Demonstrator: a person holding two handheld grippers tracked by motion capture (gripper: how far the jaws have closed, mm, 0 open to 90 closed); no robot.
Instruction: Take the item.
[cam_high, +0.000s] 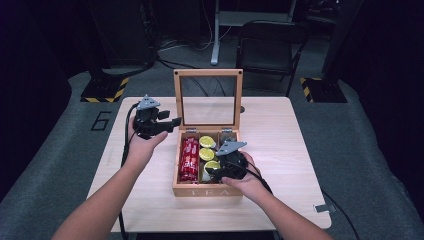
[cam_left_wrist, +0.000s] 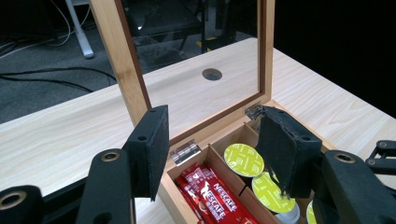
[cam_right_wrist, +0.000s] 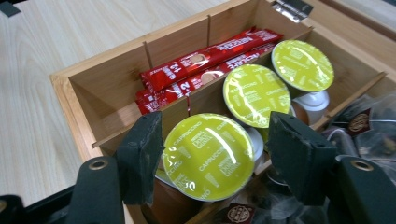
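Note:
A wooden tea box (cam_high: 205, 191) stands on the table with its glass lid (cam_high: 207, 72) upright. Red Nescafe sticks (cam_right_wrist: 205, 60) lie in its left compartment. Three green-topped cappuccino capsules fill the middle one. My right gripper (cam_right_wrist: 210, 158) reaches into the box's near end with its jaws on either side of the nearest capsule (cam_right_wrist: 208, 140); the right pad (cam_right_wrist: 294, 163) stands clear of it, so the gripper is open. My left gripper (cam_high: 172, 122) hovers left of the box beside the lid, open, with nothing between its pads (cam_left_wrist: 152, 149).
Dark wrapped packets (cam_right_wrist: 359, 123) fill the box's right compartment. The light wooden table (cam_high: 280, 150) has a round hole (cam_left_wrist: 212, 73) behind the lid. A black chair (cam_high: 270, 45) and cables sit on the floor beyond the table.

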